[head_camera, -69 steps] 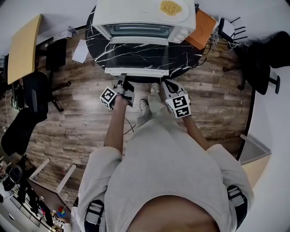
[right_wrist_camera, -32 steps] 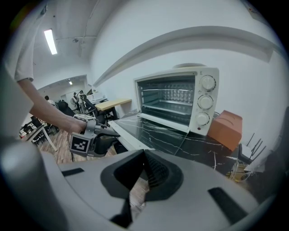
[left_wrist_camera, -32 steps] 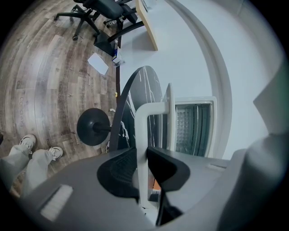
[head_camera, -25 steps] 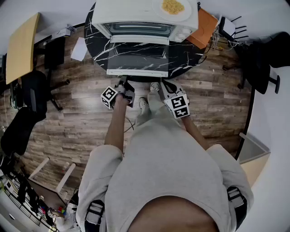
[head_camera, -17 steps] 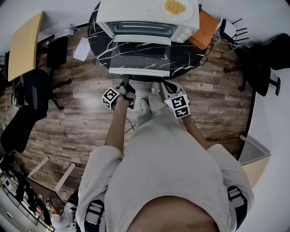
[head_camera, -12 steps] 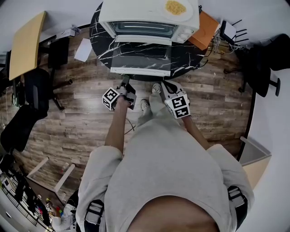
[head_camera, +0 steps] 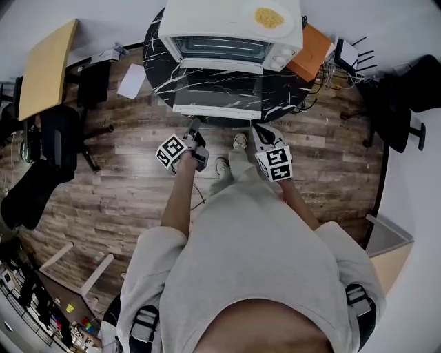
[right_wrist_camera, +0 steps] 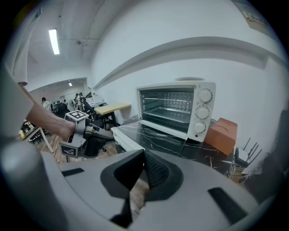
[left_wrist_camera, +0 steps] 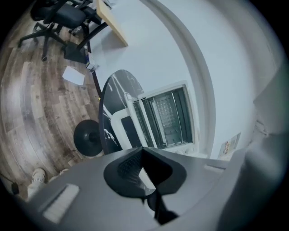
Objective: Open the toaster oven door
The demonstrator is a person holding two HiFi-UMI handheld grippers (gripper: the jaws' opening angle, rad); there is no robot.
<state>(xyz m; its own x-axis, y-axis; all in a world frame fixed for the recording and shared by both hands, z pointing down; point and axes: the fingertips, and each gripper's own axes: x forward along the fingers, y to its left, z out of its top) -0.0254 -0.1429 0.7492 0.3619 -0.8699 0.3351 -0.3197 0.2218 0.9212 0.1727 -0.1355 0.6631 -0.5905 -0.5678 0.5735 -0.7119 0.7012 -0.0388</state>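
Door down: task looks done.
Toaster oven sits on table, door folded flat in front of it, cavity showing. L gripper & R gripper both pinched closed, empty (just short of the oven's door edge); nothing left, I'd say.

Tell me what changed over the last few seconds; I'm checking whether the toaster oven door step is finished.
The left gripper closed its jaws on nothing, and seems to have eased slightly back from the front edge of the glass-fronted oven door. Unchanged: that door lies fully open and flat before the white toaster oven, and the right gripper hangs shut nearby.
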